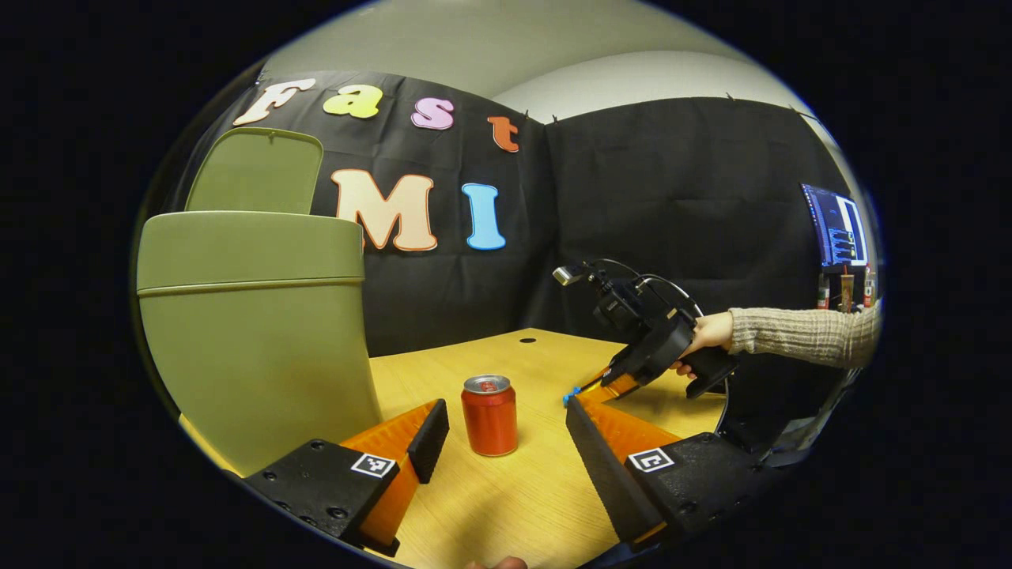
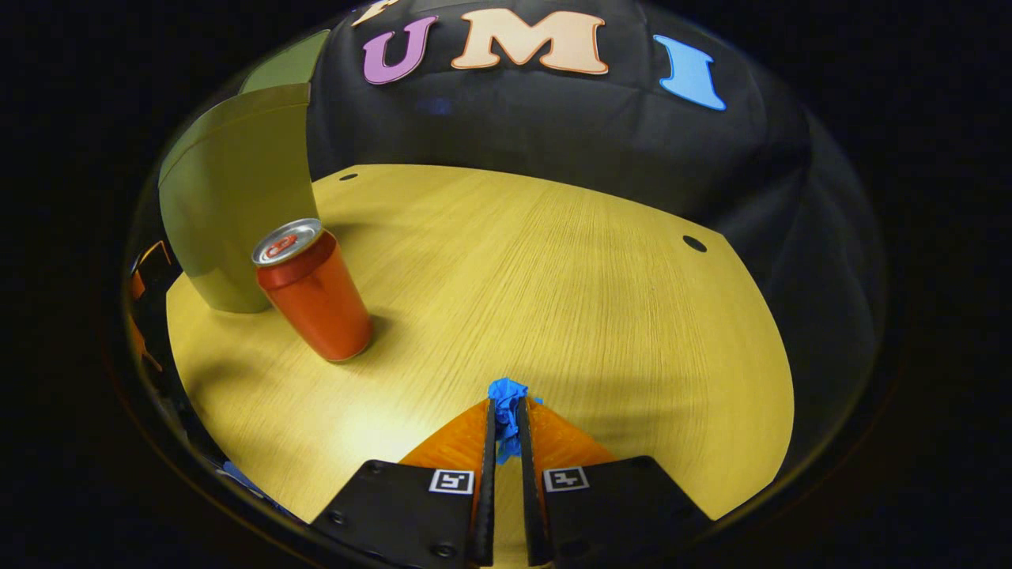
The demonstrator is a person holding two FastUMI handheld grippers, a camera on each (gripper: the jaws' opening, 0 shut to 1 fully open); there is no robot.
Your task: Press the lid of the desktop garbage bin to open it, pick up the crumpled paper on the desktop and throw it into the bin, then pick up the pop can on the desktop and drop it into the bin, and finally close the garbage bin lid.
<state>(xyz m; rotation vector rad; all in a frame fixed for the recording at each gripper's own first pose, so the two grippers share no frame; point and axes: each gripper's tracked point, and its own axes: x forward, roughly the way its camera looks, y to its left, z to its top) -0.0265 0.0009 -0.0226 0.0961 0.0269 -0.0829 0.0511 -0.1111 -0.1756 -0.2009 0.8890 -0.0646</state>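
Olive desktop bin (image 1: 253, 340) at desk (image 2: 553, 276) left, lid (image 1: 257, 170) already up. Right claw (image 2: 506, 431) clenched on blue crumpled paper (image 2: 506, 395), low over desk, not yet binned. Left claw (image 1: 506, 442) released, flanking upright red pop can (image 1: 489, 415). Left: paper drop, can, lid closing

Left hand-held gripper (image 1: 506, 431), lower centre of the left gripper view, fingers spread wide. Right hand-held gripper (image 2: 506, 419), bottom centre of the right gripper view, fingers nearly together, pinching blue crumpled paper (image 2: 506, 395).

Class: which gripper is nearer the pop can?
Left. The open left gripper has the pop can just ahead, between its fingers. The right gripper, shut on blue crumpled paper, sits farther off.
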